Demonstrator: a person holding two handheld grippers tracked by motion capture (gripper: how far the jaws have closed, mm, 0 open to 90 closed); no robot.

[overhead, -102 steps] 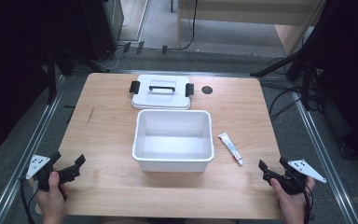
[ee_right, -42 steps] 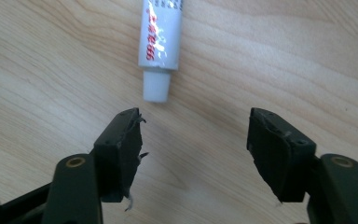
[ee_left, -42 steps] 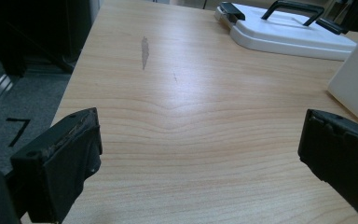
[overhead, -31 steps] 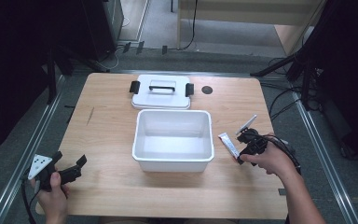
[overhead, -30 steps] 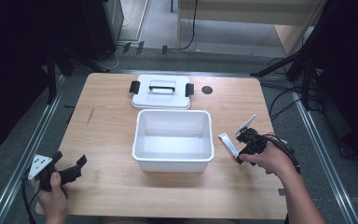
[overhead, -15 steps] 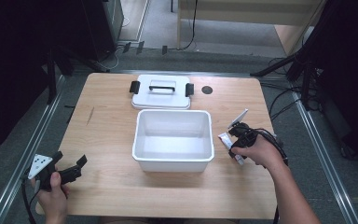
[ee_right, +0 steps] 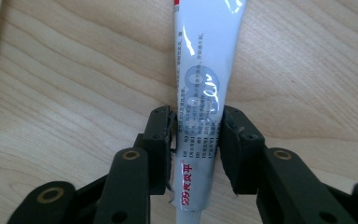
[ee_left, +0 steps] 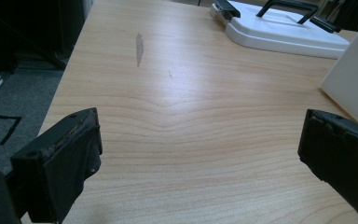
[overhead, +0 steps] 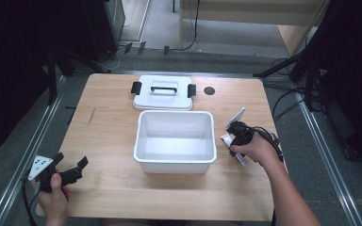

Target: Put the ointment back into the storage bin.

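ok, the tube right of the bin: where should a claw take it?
Across the mid-body of the tube, coming from above. It lies flat on the table, flattened and narrow enough to fit between the jaws; the right claw already pinches both long edges there.

Black gripper (ee_right: pixel 196 140), seemingly screwed arms

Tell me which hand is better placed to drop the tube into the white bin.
Right. Its tool is closed on the tube beside the bin; the left tool sits open by the near-left corner.
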